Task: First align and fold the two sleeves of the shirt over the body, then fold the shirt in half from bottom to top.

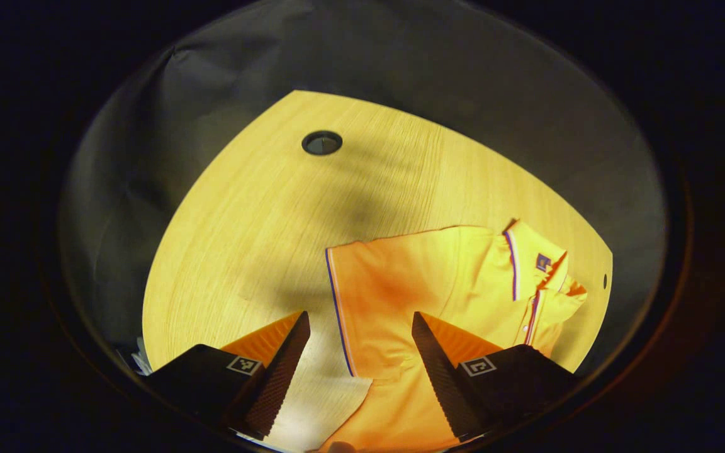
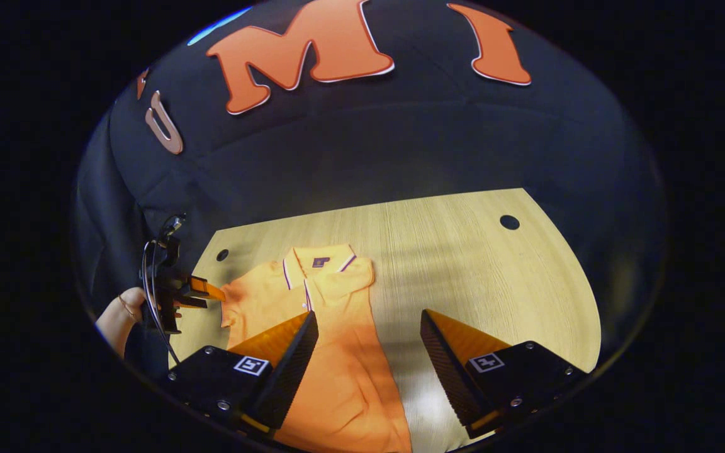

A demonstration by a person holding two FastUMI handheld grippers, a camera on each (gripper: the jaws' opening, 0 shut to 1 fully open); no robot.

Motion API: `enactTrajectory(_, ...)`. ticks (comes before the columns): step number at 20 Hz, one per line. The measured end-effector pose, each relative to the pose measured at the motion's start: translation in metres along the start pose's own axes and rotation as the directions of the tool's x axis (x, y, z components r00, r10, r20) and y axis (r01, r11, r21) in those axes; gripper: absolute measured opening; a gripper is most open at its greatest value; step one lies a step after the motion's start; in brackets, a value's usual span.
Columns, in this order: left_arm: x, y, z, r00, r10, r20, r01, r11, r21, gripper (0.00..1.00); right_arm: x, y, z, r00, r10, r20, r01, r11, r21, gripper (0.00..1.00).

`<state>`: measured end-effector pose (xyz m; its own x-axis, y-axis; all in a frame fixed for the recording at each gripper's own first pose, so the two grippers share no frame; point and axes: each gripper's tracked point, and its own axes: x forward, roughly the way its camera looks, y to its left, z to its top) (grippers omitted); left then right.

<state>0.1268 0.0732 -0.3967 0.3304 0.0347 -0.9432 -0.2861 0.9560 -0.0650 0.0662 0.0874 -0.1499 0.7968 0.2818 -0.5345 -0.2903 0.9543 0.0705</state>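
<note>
An orange polo shirt point(image 2: 337, 352) with a striped collar point(image 2: 315, 258) lies flat on the wooden table point(image 2: 463, 251). One sleeve point(image 2: 351, 277) lies folded over the chest. The other sleeve point(image 2: 246, 302) is spread out flat, and its trimmed hem point(image 1: 337, 302) runs between my left fingers. My left gripper point(image 1: 359, 314) hovers open over that sleeve's edge; in the right gripper view it point(image 2: 196, 294) sits at the sleeve's tip, held by a hand point(image 2: 120, 318). My right gripper point(image 2: 369, 313) is open above the shirt's side edge, one finger over the body, the other over bare table.
The table has a round cable hole point(image 1: 321, 143) at a far corner, a smaller hole point(image 1: 605, 281) beyond the collar, and another hole point(image 2: 509, 221) at the far right. Black cloth wall point(image 2: 400, 145) rises behind the table. Bare wood point(image 2: 494, 283) lies right of the shirt.
</note>
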Motion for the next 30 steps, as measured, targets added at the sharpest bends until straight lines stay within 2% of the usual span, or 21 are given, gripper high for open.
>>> enactTrajectory(5, 0.020, 0.016, 0.011, 0.996, 0.086, 0.011, -0.087, 0.995, 0.040, 0.98, 0.011, -0.013, -0.014, 0.999, 0.001, -0.045, 0.001, 1.000, 0.028, 0.99)
enactTrajectory(7, 0.027, 0.017, 0.008, 0.995, 0.095, -0.006, -0.095, 0.995, 0.037, 0.98, 0.015, -0.016, -0.019, 0.998, 0.005, -0.061, -0.002, 0.999, 0.042, 0.99)
enactTrajectory(14, 0.030, 0.012, 0.004, 0.997, 0.078, -0.018, -0.078, 0.997, 0.015, 0.97, 0.020, -0.020, -0.014, 0.998, 0.018, -0.066, -0.012, 0.996, 0.084, 0.99)
enactTrajectory(18, 0.031, 0.009, 0.000, 0.997, 0.063, -0.033, -0.061, 0.996, 0.058, 0.95, 0.019, -0.014, -0.016, 0.997, 0.043, -0.070, -0.036, 0.994, 0.107, 0.99)
enactTrajectory(21, 0.031, 0.003, 0.002, 0.999, 0.047, -0.014, -0.046, 0.999, 0.030, 0.09, 0.021, -0.017, -0.023, 0.996, 0.043, -0.077, -0.035, 0.994, 0.100, 0.99)
enactTrajectory(22, 0.031, 0.001, 0.003, 0.999, 0.040, 0.001, -0.040, 0.998, 0.046, 0.10, 0.020, -0.018, -0.023, 0.996, 0.043, -0.078, -0.035, 0.994, 0.100, 0.99)
enactTrajectory(23, 0.031, -0.001, 0.005, 0.999, 0.034, 0.024, -0.036, 0.997, 0.061, 0.01, 0.019, -0.018, -0.025, 0.996, 0.044, -0.080, -0.035, 0.994, 0.101, 0.99)
enactTrajectory(26, 0.022, -0.005, 0.010, 0.998, 0.021, 0.061, -0.024, 0.999, 0.044, 0.01, 0.014, -0.020, -0.020, 0.997, 0.046, -0.061, -0.040, 0.994, 0.098, 0.99)
enactTrajectory(30, -0.001, -0.015, 0.021, 0.993, -0.003, 0.115, -0.007, 0.996, 0.085, 0.01, 0.008, -0.026, -0.018, 0.998, 0.045, -0.045, -0.040, 0.994, 0.099, 0.99)
